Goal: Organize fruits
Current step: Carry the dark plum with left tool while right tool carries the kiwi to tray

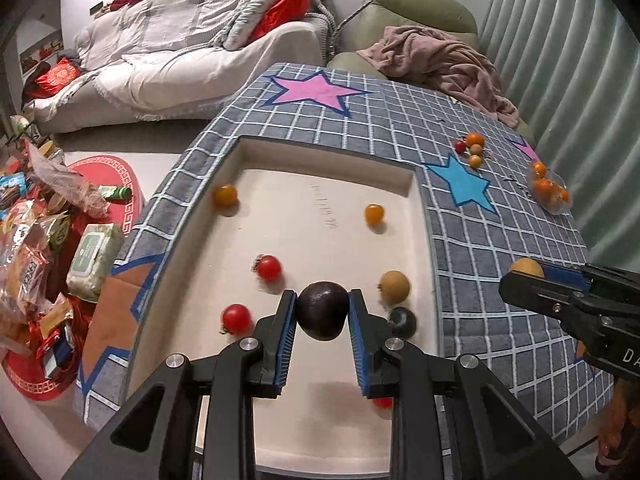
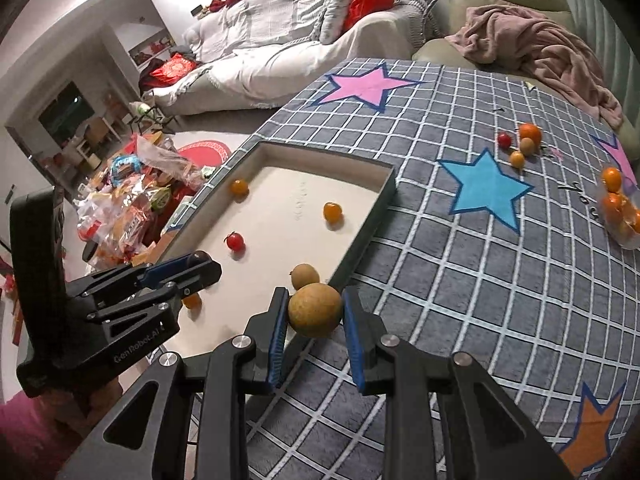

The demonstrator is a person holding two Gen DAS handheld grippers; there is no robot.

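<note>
**Both grippers carry fruit at the tray**

Left wrist view: the left gripper (image 1: pixel 322 311) is closed on a dark fruit (image 1: pixel 322 310), directly above the tray (image 1: pixel 416 184) floor.

Right wrist view: the right gripper (image 2: pixel 315 309) clamps a tan fruit (image 2: pixel 315 309), just outside the tray's near right wall, so it must go left.

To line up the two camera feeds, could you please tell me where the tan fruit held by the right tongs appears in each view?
Left wrist view: the tan fruit peeks out at the right edge, gripped by the right tongs over the checked cloth.
Right wrist view: it sits at lower centre, clamped between the blue pads.
Shared landmark: the blue star on the cloth, right of the tray.
</note>
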